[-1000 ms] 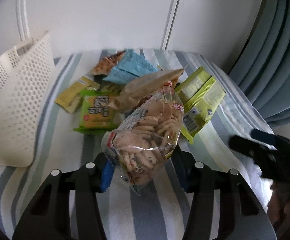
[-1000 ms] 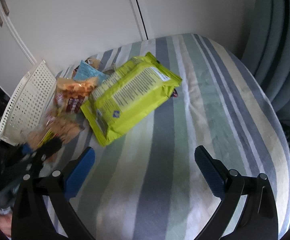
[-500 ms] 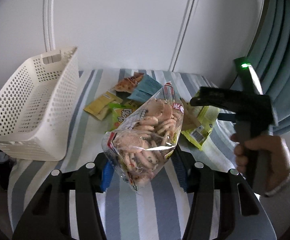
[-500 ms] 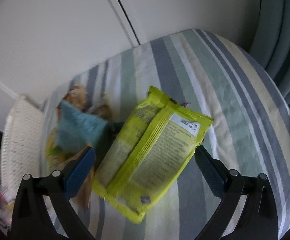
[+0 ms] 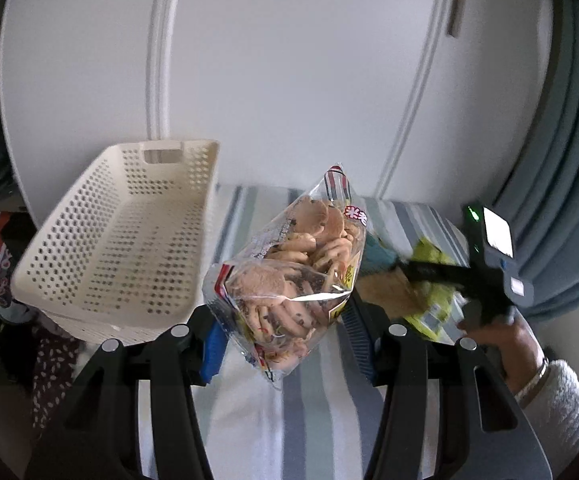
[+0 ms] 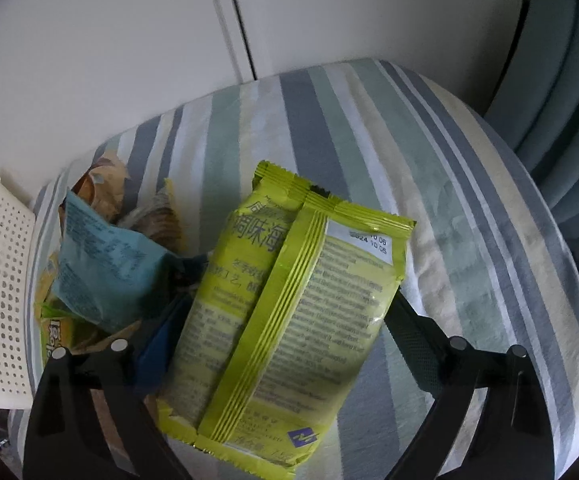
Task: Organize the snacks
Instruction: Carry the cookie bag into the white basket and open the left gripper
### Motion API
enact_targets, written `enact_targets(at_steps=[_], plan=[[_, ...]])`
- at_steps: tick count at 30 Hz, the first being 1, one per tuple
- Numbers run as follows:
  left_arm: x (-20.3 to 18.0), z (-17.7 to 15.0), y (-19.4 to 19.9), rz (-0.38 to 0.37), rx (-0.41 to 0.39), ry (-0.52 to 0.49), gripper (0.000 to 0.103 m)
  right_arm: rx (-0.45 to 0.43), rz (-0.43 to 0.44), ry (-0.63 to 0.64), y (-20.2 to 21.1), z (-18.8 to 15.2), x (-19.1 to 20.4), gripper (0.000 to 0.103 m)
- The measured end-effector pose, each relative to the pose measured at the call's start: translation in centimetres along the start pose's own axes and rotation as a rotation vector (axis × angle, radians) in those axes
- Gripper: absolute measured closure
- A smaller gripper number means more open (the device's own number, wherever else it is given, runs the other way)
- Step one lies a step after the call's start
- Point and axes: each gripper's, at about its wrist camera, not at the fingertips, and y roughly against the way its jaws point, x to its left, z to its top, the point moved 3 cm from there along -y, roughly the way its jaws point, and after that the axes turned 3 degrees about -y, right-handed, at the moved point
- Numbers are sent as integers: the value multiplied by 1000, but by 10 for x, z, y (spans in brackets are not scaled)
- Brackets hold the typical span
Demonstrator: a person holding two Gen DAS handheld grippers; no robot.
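Striped cloth (image 6: 429,152); green packet (image 6: 289,312) between jaws

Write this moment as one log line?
left claw: grips clear cookie bag | right claw: astride yellow-green snack packet | white perforated basket: empty

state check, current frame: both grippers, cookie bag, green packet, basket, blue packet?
Left gripper: shut on the cookie bag.
Cookie bag: sealed, held above the striped cloth.
Right gripper: open, fingers either side of the green packet.
Green packet: sealed, back side up, lying on the cloth.
Basket: empty, tilted.
Blue packet: lying in the snack pile.
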Motion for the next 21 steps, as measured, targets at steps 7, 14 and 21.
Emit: enact_targets(at_steps=[7, 14, 21], plan=[[46, 21, 0, 76, -57, 92, 50, -28, 1, 16, 9, 3, -15, 26], [93, 38, -6, 186, -103, 158, 50, -44, 12, 16, 21, -4, -24, 29], [134, 39, -29, 293, -92, 254, 20, -62, 18, 16, 33, -10, -27, 30]])
